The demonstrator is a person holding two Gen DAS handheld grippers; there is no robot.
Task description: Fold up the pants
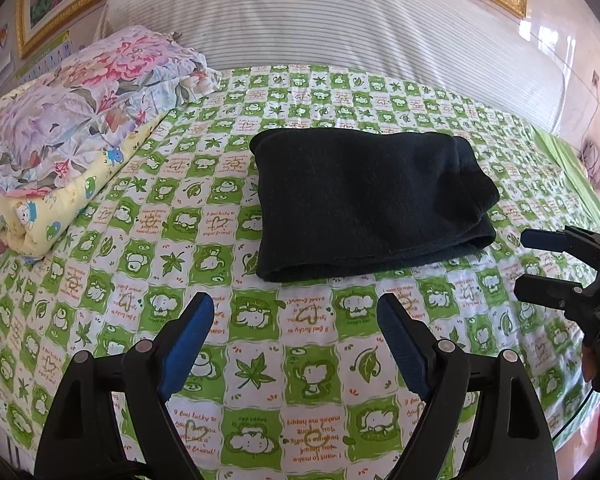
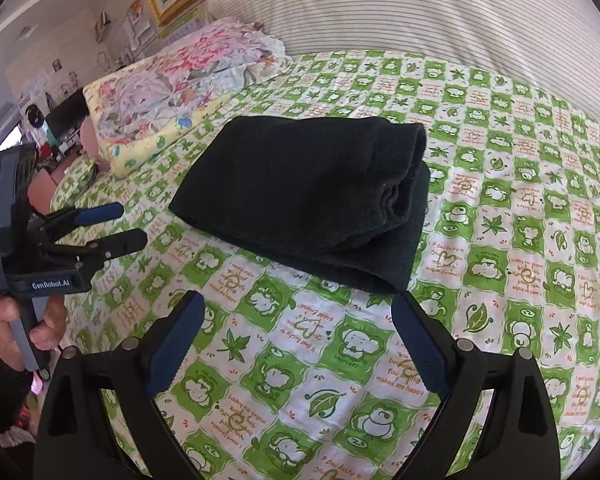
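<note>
One floral quilt [image 1: 80,120] lies beside folded pants [image 1: 364,200].

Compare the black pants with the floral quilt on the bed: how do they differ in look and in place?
The black pants are plain and dark; the floral quilt is pale, with pink and purple flowers. The pants form a low, flat packet; the quilt is a thicker, puffier bundle. The pants lie mid-bed on the green checked sheet; the quilt sits at its far left edge. Both are folded, and neither gripper touches them.
</note>
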